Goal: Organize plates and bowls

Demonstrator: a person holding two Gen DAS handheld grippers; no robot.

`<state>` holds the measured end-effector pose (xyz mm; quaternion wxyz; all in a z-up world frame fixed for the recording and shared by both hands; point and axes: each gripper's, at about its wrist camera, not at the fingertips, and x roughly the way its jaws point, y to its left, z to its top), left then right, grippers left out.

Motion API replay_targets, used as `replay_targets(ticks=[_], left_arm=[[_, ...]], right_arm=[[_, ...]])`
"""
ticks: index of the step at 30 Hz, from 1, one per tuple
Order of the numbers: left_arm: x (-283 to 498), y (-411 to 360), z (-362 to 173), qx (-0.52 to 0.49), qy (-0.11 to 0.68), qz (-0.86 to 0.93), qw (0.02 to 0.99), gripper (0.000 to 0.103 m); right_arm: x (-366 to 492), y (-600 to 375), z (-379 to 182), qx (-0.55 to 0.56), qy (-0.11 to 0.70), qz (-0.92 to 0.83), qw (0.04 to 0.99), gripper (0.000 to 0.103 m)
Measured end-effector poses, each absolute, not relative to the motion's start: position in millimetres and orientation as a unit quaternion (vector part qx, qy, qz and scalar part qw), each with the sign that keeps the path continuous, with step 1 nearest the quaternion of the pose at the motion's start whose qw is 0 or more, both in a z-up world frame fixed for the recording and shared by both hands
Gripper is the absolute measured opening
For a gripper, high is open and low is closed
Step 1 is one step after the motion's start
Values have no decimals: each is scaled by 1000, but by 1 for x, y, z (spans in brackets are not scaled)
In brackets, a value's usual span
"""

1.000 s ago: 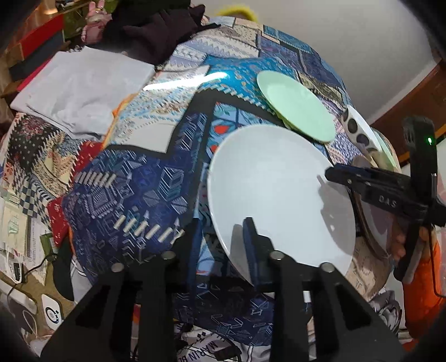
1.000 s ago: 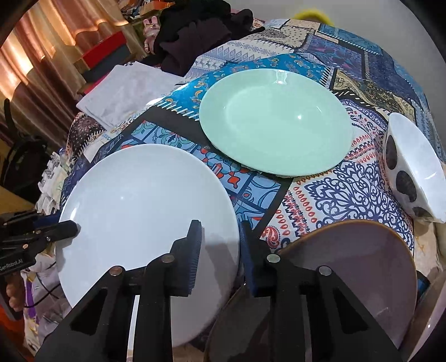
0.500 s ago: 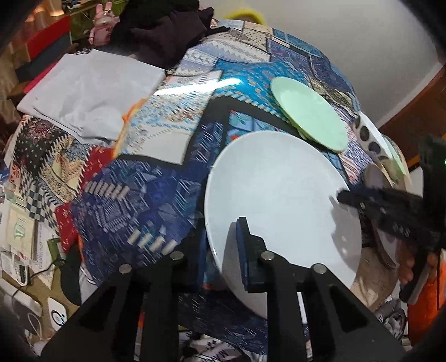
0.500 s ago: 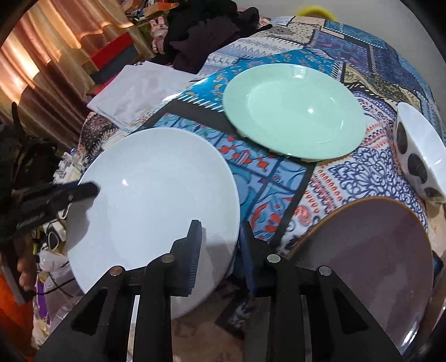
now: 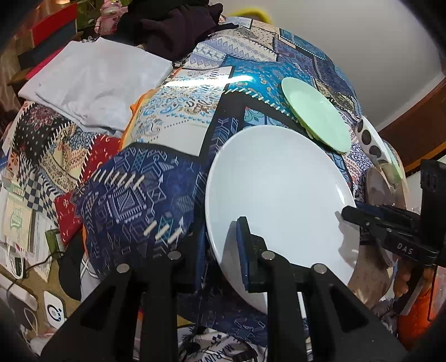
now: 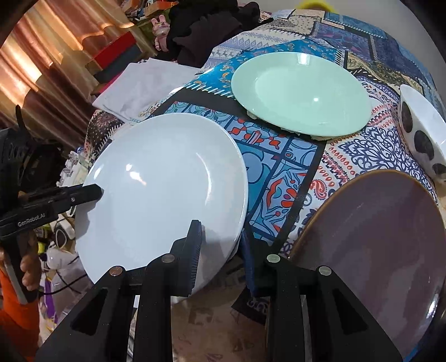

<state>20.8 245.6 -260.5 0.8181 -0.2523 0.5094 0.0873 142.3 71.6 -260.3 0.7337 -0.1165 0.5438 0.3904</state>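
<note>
A large white plate (image 5: 276,195) is held tilted above the patterned tablecloth, with both grippers clamped on its rim. My left gripper (image 5: 220,250) is shut on its near edge; my right gripper (image 6: 220,247) is shut on the opposite edge of the white plate (image 6: 167,195). The right gripper (image 5: 354,215) also shows in the left wrist view, and the left gripper (image 6: 94,192) in the right wrist view. A mint green plate (image 6: 301,92) lies flat beyond it. A brown plate (image 6: 376,245) lies to the right. A white bowl with dark spots (image 6: 421,131) sits at the far right.
A folded grey cloth (image 5: 94,83) and dark clothes (image 5: 172,25) lie at the far left of the patterned tablecloth (image 5: 139,200). Cables and small devices (image 5: 25,267) are on the floor below its left edge. Curtains (image 6: 41,55) hang behind.
The white plate has risen and tilted, lifted off the cloth and away from the brown plate. Both grippers have stayed shut on its rim.
</note>
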Motion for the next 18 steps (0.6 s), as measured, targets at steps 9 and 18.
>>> replay_targets(ticks=[9, 18], left_arm=[[22, 235, -262, -238, 515, 86, 819, 25], [23, 231, -254, -227, 506, 96, 827, 28]], right_arm=[[140, 72, -259, -116, 532, 385, 745, 25], [141, 64, -248, -111, 510, 385, 761, 25]])
